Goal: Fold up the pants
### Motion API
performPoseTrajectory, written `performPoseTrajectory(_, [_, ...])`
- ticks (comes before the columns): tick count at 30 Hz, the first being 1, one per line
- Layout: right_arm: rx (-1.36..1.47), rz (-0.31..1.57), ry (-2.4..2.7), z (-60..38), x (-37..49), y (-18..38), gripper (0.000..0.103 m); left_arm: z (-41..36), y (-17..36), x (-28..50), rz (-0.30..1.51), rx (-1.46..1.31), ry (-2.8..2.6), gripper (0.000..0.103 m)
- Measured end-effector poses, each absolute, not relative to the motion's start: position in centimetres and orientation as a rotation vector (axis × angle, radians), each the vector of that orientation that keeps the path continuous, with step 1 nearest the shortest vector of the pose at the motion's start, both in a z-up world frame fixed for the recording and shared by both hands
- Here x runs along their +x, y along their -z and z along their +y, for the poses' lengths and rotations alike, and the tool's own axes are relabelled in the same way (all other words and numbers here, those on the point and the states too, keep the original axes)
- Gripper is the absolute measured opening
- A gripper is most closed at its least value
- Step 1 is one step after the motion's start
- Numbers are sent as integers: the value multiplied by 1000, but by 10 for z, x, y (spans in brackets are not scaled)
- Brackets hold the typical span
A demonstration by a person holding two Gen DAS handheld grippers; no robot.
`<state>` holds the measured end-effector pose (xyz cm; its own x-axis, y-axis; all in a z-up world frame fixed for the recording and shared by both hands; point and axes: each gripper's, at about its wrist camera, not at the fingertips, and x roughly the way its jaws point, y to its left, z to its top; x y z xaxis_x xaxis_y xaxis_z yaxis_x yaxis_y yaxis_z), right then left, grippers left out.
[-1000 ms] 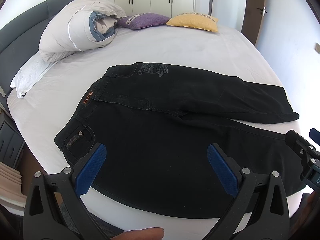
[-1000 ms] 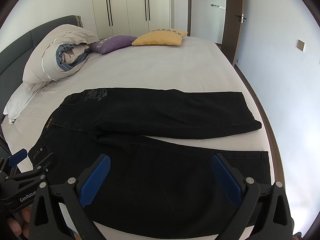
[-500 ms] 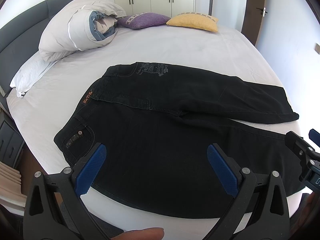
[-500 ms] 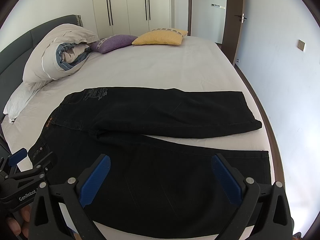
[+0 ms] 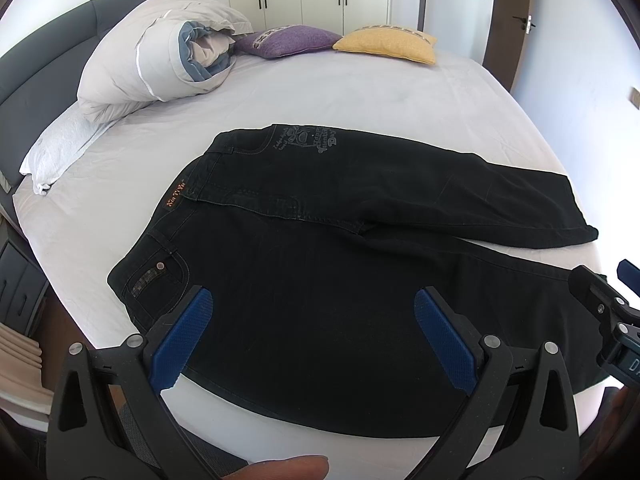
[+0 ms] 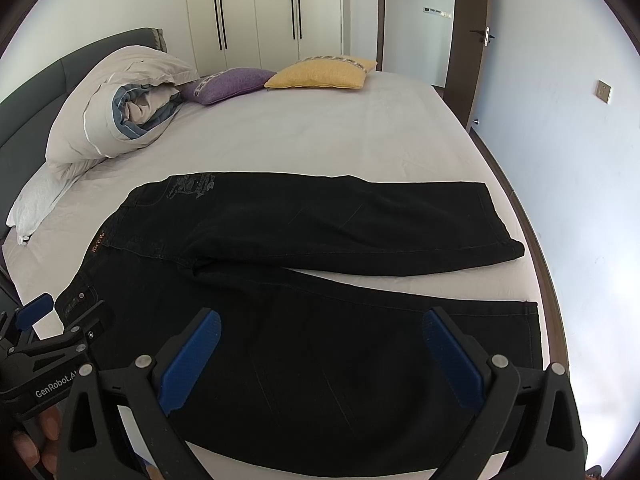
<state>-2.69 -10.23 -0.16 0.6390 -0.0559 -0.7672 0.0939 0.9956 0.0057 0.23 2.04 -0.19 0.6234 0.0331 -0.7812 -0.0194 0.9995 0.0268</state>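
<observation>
Black pants (image 5: 320,248) lie spread flat on the white bed (image 5: 360,92), waistband to the left, both legs stretching right; they also show in the right wrist view (image 6: 304,288). My left gripper (image 5: 312,320) is open and empty, hovering over the near leg's hip area. My right gripper (image 6: 320,340) is open and empty over the near leg farther right. Each gripper shows at the edge of the other's view: the right one (image 5: 612,312) and the left one (image 6: 44,344).
A rolled duvet (image 5: 160,64) and a white pillow (image 5: 60,148) lie at the bed's far left by the grey headboard. A purple cushion (image 5: 292,40) and a yellow cushion (image 5: 384,44) lie at the far side. A wall (image 6: 580,160) runs along the right.
</observation>
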Motion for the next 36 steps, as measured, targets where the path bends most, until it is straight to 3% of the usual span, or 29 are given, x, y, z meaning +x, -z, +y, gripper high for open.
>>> performPoseTrajectory(17, [16, 895, 78, -99, -22, 10, 103, 28, 5, 11, 900, -2, -19, 103])
performPoseTrajectory(23, [-4, 914, 67, -100, -11, 20, 103, 49, -1, 35, 929, -159, 20, 103])
performPoseTrajectory(32, [-32, 889, -218, -116, 48, 13, 103, 97, -35, 142, 856, -332, 118, 103])
performPoseTrajectory(36, [19, 928, -379, -130, 85, 20, 103, 116, -20, 226, 986, -299, 130, 103])
